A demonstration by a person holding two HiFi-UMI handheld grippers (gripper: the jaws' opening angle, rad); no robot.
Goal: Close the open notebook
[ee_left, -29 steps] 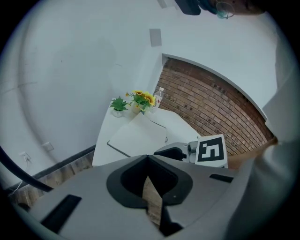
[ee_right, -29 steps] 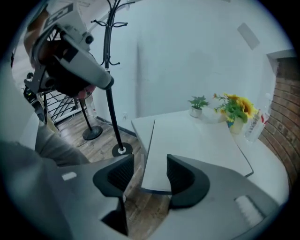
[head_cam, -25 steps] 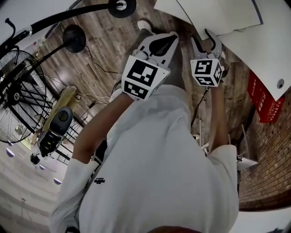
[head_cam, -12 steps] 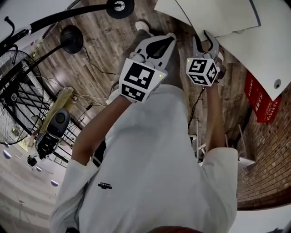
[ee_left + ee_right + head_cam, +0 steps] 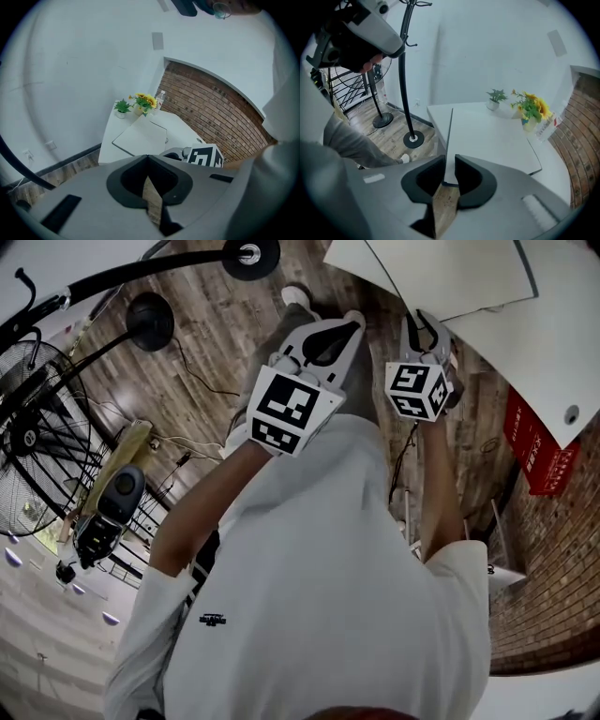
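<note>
A large white notebook (image 5: 450,268) with a thin dark edge lies flat on the white table (image 5: 562,343). The right gripper view shows its broad white face (image 5: 487,136), and the left gripper view shows it below the plants (image 5: 140,138). My right gripper (image 5: 422,317) is at the notebook's near corner. Its jaws are closing, and the notebook's corner edge sits in the narrow gap between them (image 5: 450,159). My left gripper (image 5: 354,320) hangs beside it over the wooden floor. Its tips meet with nothing held (image 5: 147,157).
A small potted plant (image 5: 496,97), sunflowers (image 5: 529,108) and a bottle stand at the table's far side. A coat stand's round base (image 5: 412,138) and a second one (image 5: 383,120) rest on the floor left of the table. Fan (image 5: 37,427) at left, red box (image 5: 539,442) at right.
The right gripper's fingers have drawn much closer together at the notebook's corner. The left gripper has hardly moved.
</note>
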